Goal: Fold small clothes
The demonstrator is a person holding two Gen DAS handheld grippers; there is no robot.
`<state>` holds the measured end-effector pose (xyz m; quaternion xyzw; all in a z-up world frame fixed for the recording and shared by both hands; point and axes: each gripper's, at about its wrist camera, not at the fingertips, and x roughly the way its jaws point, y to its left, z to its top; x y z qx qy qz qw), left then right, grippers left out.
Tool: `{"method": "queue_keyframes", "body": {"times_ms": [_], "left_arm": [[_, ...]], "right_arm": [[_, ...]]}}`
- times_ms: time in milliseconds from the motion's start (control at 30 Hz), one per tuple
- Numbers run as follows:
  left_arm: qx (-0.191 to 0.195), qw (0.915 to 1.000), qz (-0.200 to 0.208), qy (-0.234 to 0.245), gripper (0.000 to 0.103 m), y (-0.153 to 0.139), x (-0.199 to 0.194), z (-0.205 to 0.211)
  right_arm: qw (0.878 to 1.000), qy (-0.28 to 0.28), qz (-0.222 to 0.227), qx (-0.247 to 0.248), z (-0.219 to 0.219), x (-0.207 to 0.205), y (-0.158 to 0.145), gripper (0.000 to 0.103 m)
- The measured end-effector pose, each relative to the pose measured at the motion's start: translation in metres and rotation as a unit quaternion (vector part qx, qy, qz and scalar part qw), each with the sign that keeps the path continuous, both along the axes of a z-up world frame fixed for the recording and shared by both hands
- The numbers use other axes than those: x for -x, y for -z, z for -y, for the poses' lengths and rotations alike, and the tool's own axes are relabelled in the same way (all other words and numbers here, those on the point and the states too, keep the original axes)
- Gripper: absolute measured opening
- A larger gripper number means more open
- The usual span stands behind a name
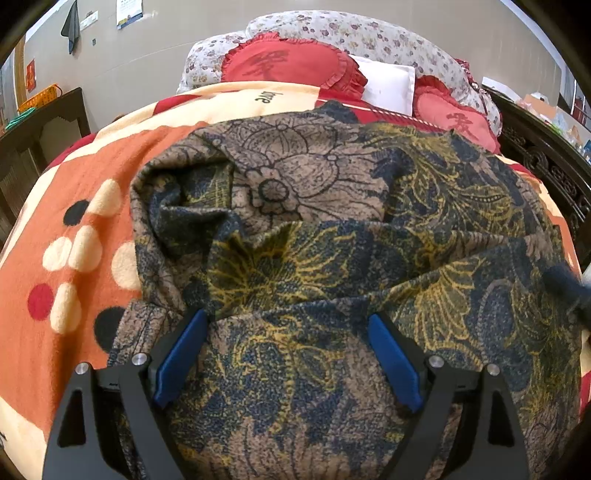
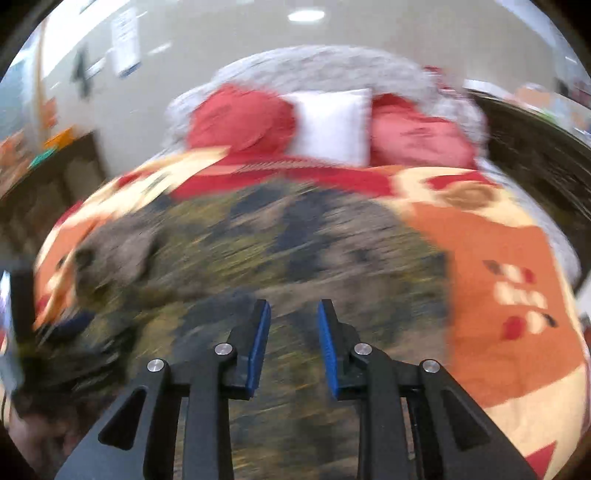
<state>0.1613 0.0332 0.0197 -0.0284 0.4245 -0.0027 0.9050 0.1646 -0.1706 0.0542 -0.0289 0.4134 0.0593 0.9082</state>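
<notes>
Blanket, far left: the orange fleece blanket (image 1: 70, 229) with cream, black and red dots covers the bed, spread out under the clothing.
Left gripper: the left gripper (image 1: 288, 325) sits low over the cloth, blue pads (image 1: 181, 358) spread wide apart, nothing pinched, patterned fabric lying between and beneath the fingers.
Garment: the floral knit garment (image 1: 332, 229), brown, navy and mustard, lies rumpled on the blanket, a fold bunched up at its left side and a ridge crossing its middle.
Pillows, behind: a red ruffled cushion (image 1: 291, 61), a white pillow (image 1: 388, 86) beside it and a second red cushion (image 1: 456, 120) line the head of the bed against a flowered quilt roll (image 1: 369, 33).
Right gripper: the right gripper (image 2: 294, 306) hovers over the same garment (image 2: 295, 240), its fingers parted with a clear gap, gripping nothing; this view is heavily blurred.
Right edge: the blanket (image 2: 509, 295) shows again beside the garment, dark carved bed frame (image 1: 546, 162) beyond.
</notes>
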Motion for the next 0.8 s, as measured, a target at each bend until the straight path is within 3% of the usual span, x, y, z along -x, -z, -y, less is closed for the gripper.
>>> {"method": "queue_keyframes", "body": {"times_ms": [67, 100, 267, 400, 567, 633, 700, 800], "left_arm": [[-0.007, 1.0000, -0.002, 0.000, 0.092, 0.001, -0.001, 0.002], [-0.009, 1.0000, -0.002, -0.001, 0.092, 0.001, -0.001, 0.003], [-0.005, 1.0000, 0.000, 0.000, 0.092, 0.000, 0.001, 0.004], [-0.031, 0.9994, -0.013, 0.010, 0.092, -0.011, 0.011, 0.010], [0.016, 0.9998, 0.013, 0.000, 0.092, -0.035, 0.061, 0.001], [0.017, 0.9997, 0.014, 0.002, 0.092, -0.028, 0.073, 0.001], [-0.018, 0.9997, -0.009, 0.013, 0.093, -0.001, 0.075, 0.009], [-0.011, 0.9999, -0.002, 0.011, 0.094, -0.003, 0.073, 0.008]], "right_arm": [[0.998, -0.008, -0.047, 0.038, -0.008, -0.007, 0.034, 0.027], [0.999, -0.008, -0.030, 0.028, -0.004, -0.005, 0.038, 0.027], [0.999, 0.010, -0.044, 0.004, 0.006, 0.006, 0.017, 0.027], [0.999, 0.023, -0.041, -0.011, 0.017, 0.043, 0.001, 0.027], [0.998, 0.031, -0.047, 0.002, 0.025, 0.068, 0.013, 0.027], [0.998, 0.040, -0.055, -0.010, 0.035, 0.068, 0.021, 0.027], [0.997, 0.037, -0.062, -0.031, 0.041, 0.063, 0.031, 0.028], [0.997, 0.039, -0.059, -0.016, 0.035, 0.062, 0.032, 0.029]]}}
